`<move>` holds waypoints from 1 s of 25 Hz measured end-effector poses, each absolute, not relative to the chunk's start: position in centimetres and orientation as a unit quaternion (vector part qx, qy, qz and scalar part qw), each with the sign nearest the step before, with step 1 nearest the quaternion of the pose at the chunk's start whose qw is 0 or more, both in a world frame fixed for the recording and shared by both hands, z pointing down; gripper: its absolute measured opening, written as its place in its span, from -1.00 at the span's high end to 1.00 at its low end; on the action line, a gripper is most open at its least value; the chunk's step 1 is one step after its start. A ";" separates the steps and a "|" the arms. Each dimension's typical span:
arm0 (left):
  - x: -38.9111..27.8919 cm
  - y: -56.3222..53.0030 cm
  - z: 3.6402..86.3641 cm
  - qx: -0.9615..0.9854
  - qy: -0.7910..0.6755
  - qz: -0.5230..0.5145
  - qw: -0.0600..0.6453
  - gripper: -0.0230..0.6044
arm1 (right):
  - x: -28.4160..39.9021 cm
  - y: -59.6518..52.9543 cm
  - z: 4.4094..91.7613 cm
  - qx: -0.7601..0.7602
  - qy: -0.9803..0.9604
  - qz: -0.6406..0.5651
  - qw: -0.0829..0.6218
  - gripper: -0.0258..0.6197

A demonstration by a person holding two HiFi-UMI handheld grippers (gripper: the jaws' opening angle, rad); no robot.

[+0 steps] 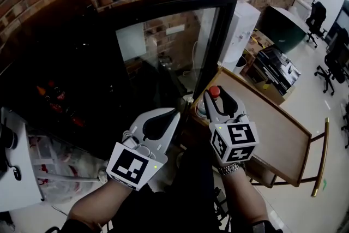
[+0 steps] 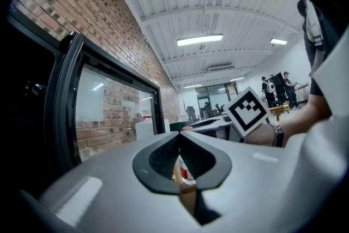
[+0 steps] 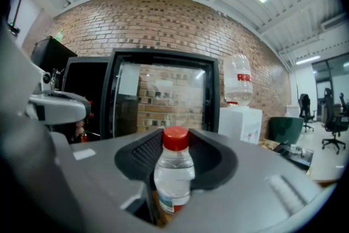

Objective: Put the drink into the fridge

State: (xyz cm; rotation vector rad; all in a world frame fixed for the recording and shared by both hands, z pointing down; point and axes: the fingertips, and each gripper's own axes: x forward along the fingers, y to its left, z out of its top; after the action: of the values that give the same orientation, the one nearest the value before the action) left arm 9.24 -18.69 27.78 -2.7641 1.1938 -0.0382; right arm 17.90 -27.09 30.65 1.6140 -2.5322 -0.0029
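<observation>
Grey left hand-held gripper (image 1: 175, 113) and right hand-held gripper (image 1: 216, 99), marker cubes (image 1: 131, 165), metal wristwatch (image 1: 231, 168).

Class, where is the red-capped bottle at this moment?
In the head view the bottle sits right of centre, gripped in the right gripper, just right of the open glass fridge door and beside the wooden table.

From the right gripper (image 1: 214, 99), the fridge's open glass door (image 1: 169, 52) barred twelve o'clock. The dark fridge interior (image 1: 60, 90) gaped free at ten o'clock, though the left gripper (image 1: 173, 116) sat close at nine. A wooden table (image 1: 278, 133) hemmed in three o'clock.
</observation>
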 end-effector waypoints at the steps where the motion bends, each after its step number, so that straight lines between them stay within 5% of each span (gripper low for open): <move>1: 8.9 -18.5 27.7 -0.914 0.399 -0.012 0.067 0.91 | 17.5 -26.7 30.1 0.531 -0.845 -0.005 0.065 0.47; 25: -9.9 -12.9 26.5 -0.820 0.566 -0.029 0.084 0.91 | -7.6 -17.8 24.7 0.284 -0.958 -0.051 0.004 0.49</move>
State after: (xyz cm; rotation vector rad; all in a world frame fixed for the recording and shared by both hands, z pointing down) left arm -9.89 -12.89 26.45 -2.4468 1.6876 -0.0858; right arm -7.65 -17.81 24.74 0.8886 -3.0005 -0.1583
